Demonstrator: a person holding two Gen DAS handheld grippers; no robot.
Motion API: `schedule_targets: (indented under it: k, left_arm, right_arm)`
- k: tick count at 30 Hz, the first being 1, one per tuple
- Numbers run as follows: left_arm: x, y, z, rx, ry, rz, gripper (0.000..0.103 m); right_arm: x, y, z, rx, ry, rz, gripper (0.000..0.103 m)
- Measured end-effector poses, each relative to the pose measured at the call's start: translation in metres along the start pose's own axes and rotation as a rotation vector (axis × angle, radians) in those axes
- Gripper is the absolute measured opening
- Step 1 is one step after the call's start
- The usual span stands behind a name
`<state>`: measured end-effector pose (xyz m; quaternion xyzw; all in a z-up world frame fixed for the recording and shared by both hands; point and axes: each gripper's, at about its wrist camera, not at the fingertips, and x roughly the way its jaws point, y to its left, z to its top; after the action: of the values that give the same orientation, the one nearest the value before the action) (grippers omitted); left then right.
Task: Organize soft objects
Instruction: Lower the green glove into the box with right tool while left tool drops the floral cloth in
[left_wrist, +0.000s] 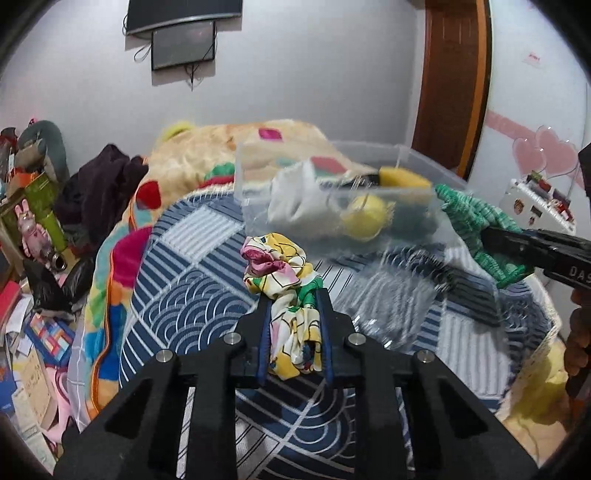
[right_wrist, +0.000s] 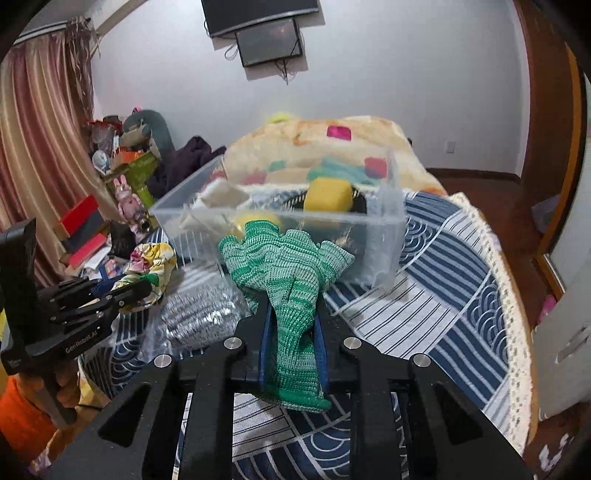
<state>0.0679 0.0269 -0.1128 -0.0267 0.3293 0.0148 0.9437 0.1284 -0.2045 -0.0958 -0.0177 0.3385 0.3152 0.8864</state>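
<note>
Both tongs loaded, clear plastic bin (right_wrist: 280, 218) just ahead on the bed (right_wrist: 443, 280).

Left tongs (left_wrist: 293, 295) clamped on a floral printed cloth (left_wrist: 280, 266); right tongs (right_wrist: 293, 306) clamped on a green knit glove (right_wrist: 288, 266). Each item bunches out past the tips, tail hanging back between the fingers. Bin sits just beyond, already holding a yellow sponge (right_wrist: 327, 195), a yellow ball (left_wrist: 364, 218) and a white cloth (left_wrist: 295, 195). Judgement: lift over the near wall before letting go, one side at a time, so trailing fabric clears the rim.
</note>
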Motion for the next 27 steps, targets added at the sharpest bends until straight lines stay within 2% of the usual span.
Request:
schedule_targets:
  k: [6, 9, 13, 16, 22, 27]
  left_arm:
    - [-0.017, -0.002, 0.023, 0.000, -0.067, -0.034, 0.022]
    - [-0.025, -0.005, 0.034, 0.017, -0.114, -0.027, 0.022]
    - [-0.028, -0.007, 0.050, 0.025, -0.159, -0.027, 0.022]
    - [-0.024, -0.005, 0.065, 0.024, -0.176, -0.054, 0.022]
    - [-0.001, -0.002, 0.087, 0.026, -0.161, -0.071, 0.022]
    - [0.016, -0.005, 0.100, 0.051, -0.149, -0.066, 0.022]
  right_arm:
    - [-0.013, -0.001, 0.011, -0.007, -0.058, -0.016, 0.018]
    - [-0.017, -0.001, 0.020, -0.005, -0.085, -0.015, 0.018]
    - [-0.018, -0.001, 0.035, 0.002, -0.135, -0.012, 0.018]
    - [-0.017, 0.004, 0.046, -0.007, -0.168, -0.020, 0.018]
    - [-0.013, 0.012, 0.069, -0.036, -0.218, -0.021, 0.018]
    - [0.000, 0.015, 0.082, -0.058, -0.218, -0.028, 0.018]
